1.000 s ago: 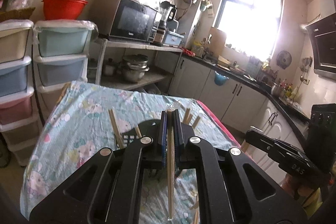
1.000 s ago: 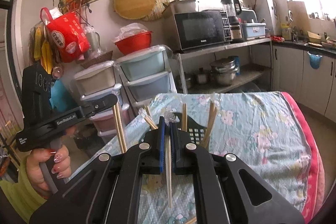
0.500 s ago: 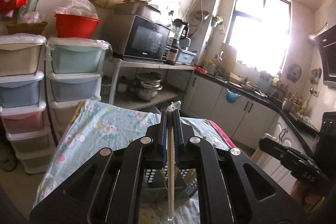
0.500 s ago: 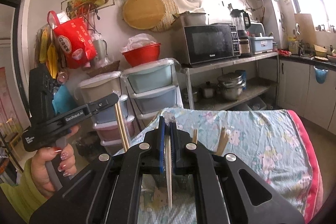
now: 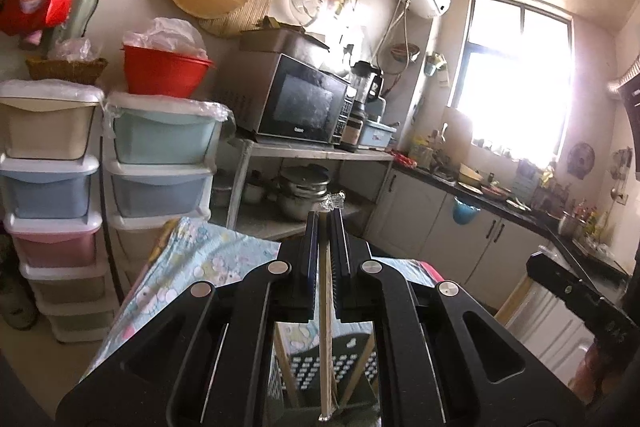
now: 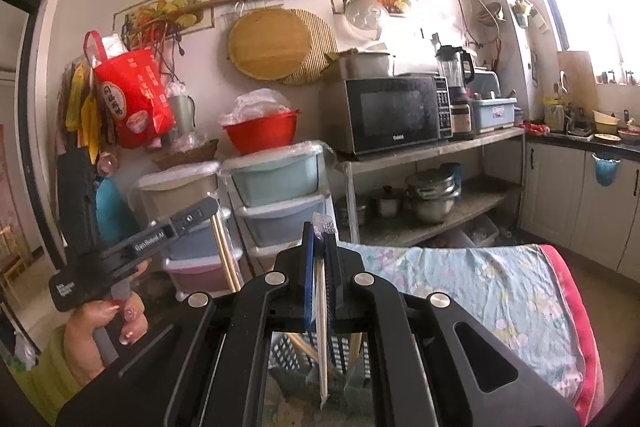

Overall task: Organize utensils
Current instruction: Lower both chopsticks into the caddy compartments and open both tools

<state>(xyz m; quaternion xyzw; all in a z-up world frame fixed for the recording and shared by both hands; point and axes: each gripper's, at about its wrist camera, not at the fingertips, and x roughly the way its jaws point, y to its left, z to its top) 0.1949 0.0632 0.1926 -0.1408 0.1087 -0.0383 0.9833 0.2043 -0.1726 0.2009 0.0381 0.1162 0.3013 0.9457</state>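
Now both tongs have risen above the black utensil basket (image 6: 296, 351) near the surface's (image 6: 500, 291) left edge. The left tongs (image 5: 325, 227) and right tongs (image 6: 319, 239) are each clamped shut on a wrapped chopstick, left chopstick (image 5: 326, 347), right chopstick (image 6: 322, 343), so these probably go elsewhere.

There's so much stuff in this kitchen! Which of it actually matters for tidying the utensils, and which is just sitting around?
Part of the job:
- wrapped chopsticks clamped in the left gripper
- wrapped chopsticks clamped in the right gripper
- slotted utensil basket below

Just lying about:
- microwave
- red bowl
- stacked drawers
- pots
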